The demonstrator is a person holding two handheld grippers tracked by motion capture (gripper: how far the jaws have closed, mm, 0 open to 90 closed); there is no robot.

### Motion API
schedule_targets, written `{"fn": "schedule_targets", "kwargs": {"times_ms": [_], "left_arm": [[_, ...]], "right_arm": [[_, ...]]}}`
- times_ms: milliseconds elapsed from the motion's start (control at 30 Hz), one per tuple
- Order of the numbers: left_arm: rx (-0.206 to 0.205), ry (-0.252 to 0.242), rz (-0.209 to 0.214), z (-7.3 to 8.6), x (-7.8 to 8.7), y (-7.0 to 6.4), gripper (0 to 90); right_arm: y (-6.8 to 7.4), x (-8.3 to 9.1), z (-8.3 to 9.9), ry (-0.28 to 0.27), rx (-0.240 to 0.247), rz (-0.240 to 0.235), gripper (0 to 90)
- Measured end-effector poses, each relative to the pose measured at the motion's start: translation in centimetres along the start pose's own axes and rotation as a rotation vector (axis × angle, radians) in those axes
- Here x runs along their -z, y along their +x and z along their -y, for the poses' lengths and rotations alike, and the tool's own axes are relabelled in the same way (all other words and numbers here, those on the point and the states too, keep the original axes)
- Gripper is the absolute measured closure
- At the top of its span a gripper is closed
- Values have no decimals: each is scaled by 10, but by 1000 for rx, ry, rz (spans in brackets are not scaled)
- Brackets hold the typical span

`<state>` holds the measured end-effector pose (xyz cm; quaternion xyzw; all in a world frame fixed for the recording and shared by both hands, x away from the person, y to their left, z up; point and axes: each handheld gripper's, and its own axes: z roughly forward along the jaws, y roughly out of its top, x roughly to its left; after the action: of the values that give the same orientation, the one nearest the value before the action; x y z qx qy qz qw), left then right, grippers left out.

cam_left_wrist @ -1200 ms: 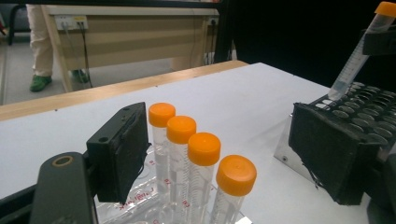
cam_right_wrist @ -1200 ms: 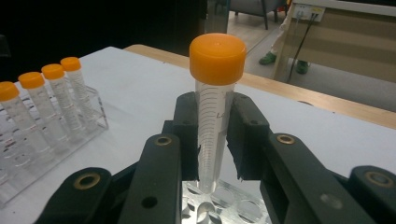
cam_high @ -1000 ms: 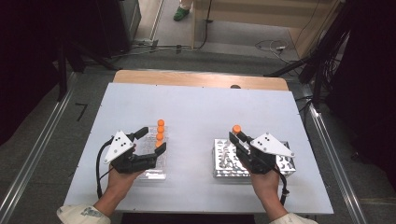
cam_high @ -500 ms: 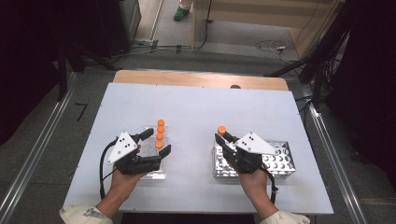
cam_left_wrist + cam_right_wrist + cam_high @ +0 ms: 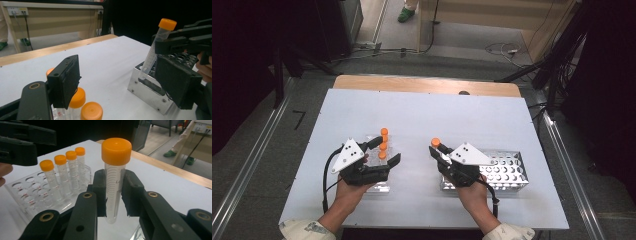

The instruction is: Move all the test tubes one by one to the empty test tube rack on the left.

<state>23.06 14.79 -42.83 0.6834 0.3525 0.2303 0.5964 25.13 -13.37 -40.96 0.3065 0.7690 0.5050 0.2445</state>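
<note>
Our right gripper (image 5: 113, 195) is closed on a tube (image 5: 114, 180); the left gripper (image 5: 120, 85) is wide open, empty. If the pads loosen, the tube may slip before reaching the rack (image 5: 27, 195).

Bare table (image 5: 422, 115) between clear rack (image 5: 379, 182) and metal rack (image 5: 507, 172)

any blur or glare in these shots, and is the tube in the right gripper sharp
Right gripper view: the held tube is sharp, the floor behind soft. Left gripper view: near orange caps slightly blurred, metal rack shiny. High view: even light, dark surroundings, soft detail.
</note>
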Motion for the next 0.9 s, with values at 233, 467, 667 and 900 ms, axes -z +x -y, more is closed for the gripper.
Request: {"fn": "schedule_targets", "kwargs": {"times_ms": [233, 467, 667, 900], "left_arm": [[-3, -2, 22, -5, -6, -3, 247], [-13, 10, 55, -5, -12, -5, 297], [-27, 14, 93, -7, -16, -10, 357], [-38, 26, 130, -6, -20, -14, 440]], "right_arm": [[11, -12, 1, 24, 25, -36, 722], [23, -24, 2, 50, 43, -73, 722], [31, -32, 4, 70, 55, -101, 722], [38, -36, 4, 78, 62, -126, 722]]}}
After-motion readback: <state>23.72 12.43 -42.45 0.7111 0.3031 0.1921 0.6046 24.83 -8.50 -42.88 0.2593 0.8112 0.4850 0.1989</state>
